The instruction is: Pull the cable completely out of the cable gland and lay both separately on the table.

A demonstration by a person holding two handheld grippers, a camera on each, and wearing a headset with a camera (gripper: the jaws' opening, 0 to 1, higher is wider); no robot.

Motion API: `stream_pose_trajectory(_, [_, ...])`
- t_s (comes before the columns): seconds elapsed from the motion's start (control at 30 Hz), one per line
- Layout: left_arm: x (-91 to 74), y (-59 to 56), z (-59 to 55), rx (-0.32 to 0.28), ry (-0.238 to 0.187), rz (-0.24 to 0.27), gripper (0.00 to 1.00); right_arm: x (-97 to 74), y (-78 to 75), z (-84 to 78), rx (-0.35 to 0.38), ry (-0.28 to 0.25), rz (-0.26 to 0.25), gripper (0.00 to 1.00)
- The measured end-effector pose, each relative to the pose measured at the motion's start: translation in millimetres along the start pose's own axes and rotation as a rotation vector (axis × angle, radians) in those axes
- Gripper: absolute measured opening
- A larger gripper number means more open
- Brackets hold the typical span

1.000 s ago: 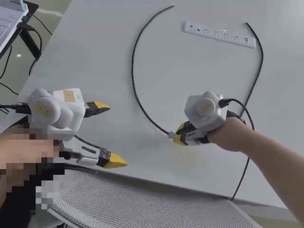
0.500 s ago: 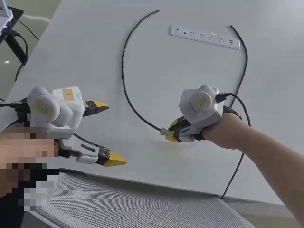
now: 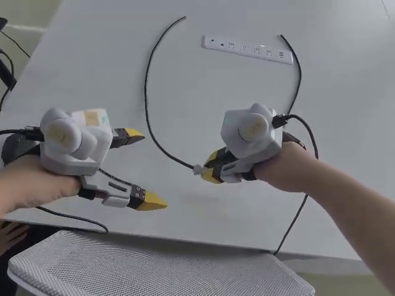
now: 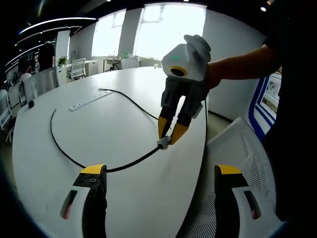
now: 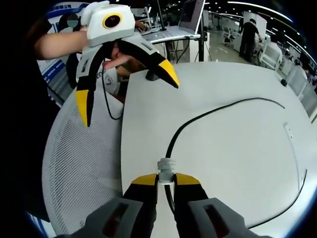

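One limp, likely light cable (image 3: 147, 114) arcs up-left over the bench (image 3: 86, 61) from the cable gland (image 3: 199, 169) clamped at centre in the fingers of the right gripper (image 3: 207, 173); the left gripper (image 3: 147, 168), fingers apart at lower left, should take it just beside the gland.

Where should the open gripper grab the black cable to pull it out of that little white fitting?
Grip the bare cable just past the fitting, which the right gripper is shut on. Bring the open left gripper in from the side, jaws across the cable. That stretch runs fairly straight and seems lifted off the table, so the jaws should fit around it.
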State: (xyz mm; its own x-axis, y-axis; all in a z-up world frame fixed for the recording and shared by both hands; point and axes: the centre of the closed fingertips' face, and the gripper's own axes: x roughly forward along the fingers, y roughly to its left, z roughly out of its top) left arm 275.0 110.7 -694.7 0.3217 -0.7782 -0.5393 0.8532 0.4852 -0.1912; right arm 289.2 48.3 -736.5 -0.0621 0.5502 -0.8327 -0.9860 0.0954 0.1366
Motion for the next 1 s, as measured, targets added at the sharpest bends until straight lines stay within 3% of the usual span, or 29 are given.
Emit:
stream_pose_trajectory(0.13, [8.9,-0.3,7.3,-0.003,-0.016,-0.014,0.88,-2.3,0.0,1.1,0.001,-0.009,-0.004,0.06])
stream_pose_trajectory(0.47, [38.1,-9.4,14.3,0.035,-0.009,-0.081,0.79,-11.3,9.9,8.4,-0.027,-0.014,-0.001,0.07])
stream_pose_trajectory(0.73, [44.0,-18.0,16.8,0.057,-0.017,-0.141,0.64,-23.1,18.8,20.8,-0.068,-0.037,-0.002,0.07])
stream_pose_trajectory(0.9, [43.7,-21.4,21.3,0.057,-0.047,-0.163,0.56,-26.9,26.2,26.2,-0.087,-0.048,0.008,0.07])
stream_pose_trajectory(1.0, [43.6,-26.4,21.8,0.055,-0.055,-0.187,0.46,-27.9,30.3,26.8,-0.097,-0.051,0.016,0.07])
